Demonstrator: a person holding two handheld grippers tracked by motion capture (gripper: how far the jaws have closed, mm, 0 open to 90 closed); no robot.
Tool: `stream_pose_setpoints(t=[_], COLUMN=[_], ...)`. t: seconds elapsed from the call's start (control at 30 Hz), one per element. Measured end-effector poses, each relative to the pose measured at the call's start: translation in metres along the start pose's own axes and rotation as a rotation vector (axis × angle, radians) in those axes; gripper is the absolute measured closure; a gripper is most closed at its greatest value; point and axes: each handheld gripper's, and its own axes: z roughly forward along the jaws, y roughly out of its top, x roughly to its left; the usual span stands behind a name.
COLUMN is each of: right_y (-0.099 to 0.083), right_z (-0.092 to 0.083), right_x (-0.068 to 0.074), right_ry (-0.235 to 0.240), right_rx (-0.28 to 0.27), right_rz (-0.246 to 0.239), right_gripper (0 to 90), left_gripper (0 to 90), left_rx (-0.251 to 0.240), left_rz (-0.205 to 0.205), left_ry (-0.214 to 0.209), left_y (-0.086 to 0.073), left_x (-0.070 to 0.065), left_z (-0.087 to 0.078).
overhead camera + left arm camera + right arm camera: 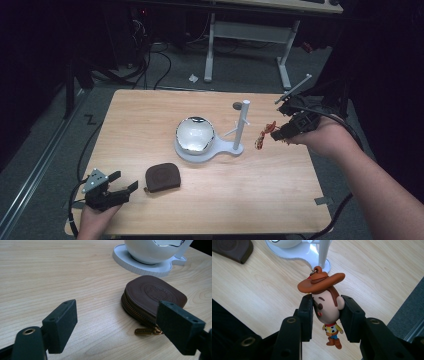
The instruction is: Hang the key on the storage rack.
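A: Cowboy figure keychain (pixel 327 307), where is it?

B: Pinched by its head between the pads of the right gripper (pixel 327 315), held in the air above the table's (pixel 210 200) right edge. A red and yellow cord (pixel 262 136) dangles from it in the high view.

A: And the left gripper (pixel 125 182)?

B: Its jaws stand spread with nothing between them, low at the table's near left corner.

A: What lies near it?

B: A brown zip pouch (pixel 152 296) lies just beside it, flat on the wood. Further in, toward the middle of the table, a white stand (pixel 227 147) carries a shiny bowl (pixel 195 134) and an upright post (pixel 242 122).
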Motion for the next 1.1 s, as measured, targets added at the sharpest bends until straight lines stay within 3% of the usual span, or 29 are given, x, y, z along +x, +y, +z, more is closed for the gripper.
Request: stream_pose_setpoints(t=[0.37, 0.8, 1.1], right_y=[0.015, 0.037, 0.052], right_z=[-0.006, -0.015, -0.019], right_x=[-0.004, -0.007, -0.001], right_ry=[0.015, -0.011, -0.018], right_rx=[0.024, -0.012, -0.044], right_rz=[0.002, 0.000, -0.007], right_gripper=[64.7, 64.8, 64.8], left_gripper=[18.1, 18.1, 18.1], left_rx=[0.003, -0.002, -0.008], left_rz=[0.007, 0.001, 0.000], left_ry=[0.007, 0.002, -0.003], left_y=[0.000, -0.001, -0.001], left_x=[-0.001, -0.001, 0.000], left_z=[-0.001, -0.001, -0.003])
